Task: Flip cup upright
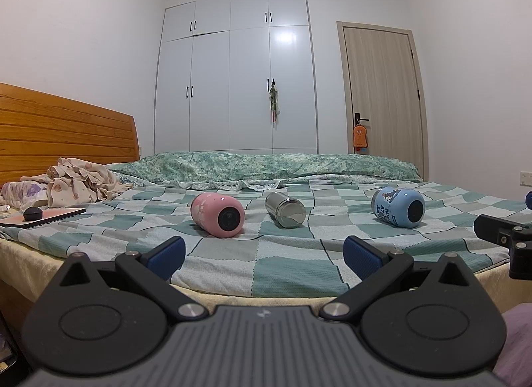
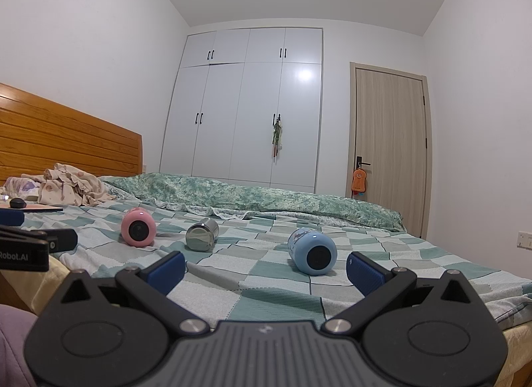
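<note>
I have both tongs held at the near edge of the bed [image 1: 292, 254], jaws spread wide and empty. Three cups lie on their sides on the checked sheet, none upright yet: the pink cup [image 1: 217, 215] on the left, the steel cup [image 1: 285, 210] in the middle, the blue cup [image 1: 398, 206] on the right. All three point their bases towards me.

From the right tongs [image 2: 266, 270] the blue cup [image 2: 312, 251] sits nearest, just beyond the fingers and a little right of centre, so I judge it the natural first pick for that side. The left tongs [image 1: 264, 254] line up roughly between the pink and steel cups; pink looks the easier reach.

To do this well I would come in low along the sheet, straddle the cup's body across its width rather than its ends, and close around the middle so it does not swing when lifted. Then I rotate the wrist to bring the base down and the mouth up. The bedding is soft and creased, so I expect a cup set down carelessly to topple; I would press the base flat into a smooth patch before opening. The cups are round and may roll if a finger nudges one first, so both fingers should meet it together.
</note>
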